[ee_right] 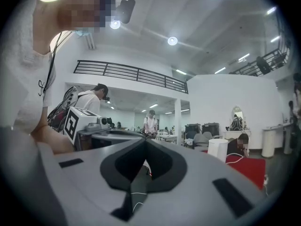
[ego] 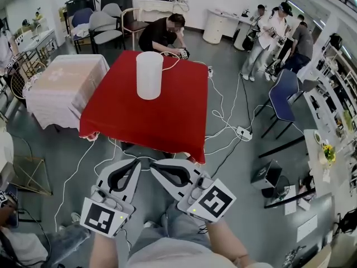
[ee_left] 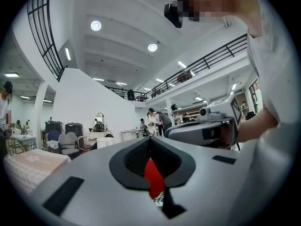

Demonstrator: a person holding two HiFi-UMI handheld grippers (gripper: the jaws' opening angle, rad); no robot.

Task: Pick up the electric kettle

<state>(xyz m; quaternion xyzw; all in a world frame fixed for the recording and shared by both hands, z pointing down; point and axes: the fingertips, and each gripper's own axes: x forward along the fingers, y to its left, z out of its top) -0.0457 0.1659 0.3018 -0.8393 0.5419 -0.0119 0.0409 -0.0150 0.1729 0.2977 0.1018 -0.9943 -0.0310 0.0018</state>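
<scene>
Plainly, the electric kettle [ego: 149, 74] stood upright on the far half of the red-covered desk [ego: 167, 116]. It was a plain white cylinder, and neither claw touched it. A thin white cord [ego: 174, 60] lay just behind it, running toward the desk's back edge.

Both claws hung well short of the desk, over the grey floor [ego: 56, 144] and close to the body of the person holding them. Their tips angled in toward each other. The left claw [ego: 135, 163] had its jaws pressed together with nothing between them (in its own view only a sliver of red cloth showed through the hollow behind the tips). The right claw [ego: 155, 167] was likewise closed and empty.

Beyond the desk's far edge a person in dark clothes [ego: 162, 33] crouched low. To the left stood a second desk under a pale cloth [ego: 67, 80], with grey chairs [ego: 106, 27] behind it. White cables [ego: 223, 113] trailed across the floor to a power strip [ego: 244, 133] on the right, near a blue chair [ego: 284, 96]. A small group of people [ego: 276, 35] stood further back.
</scene>
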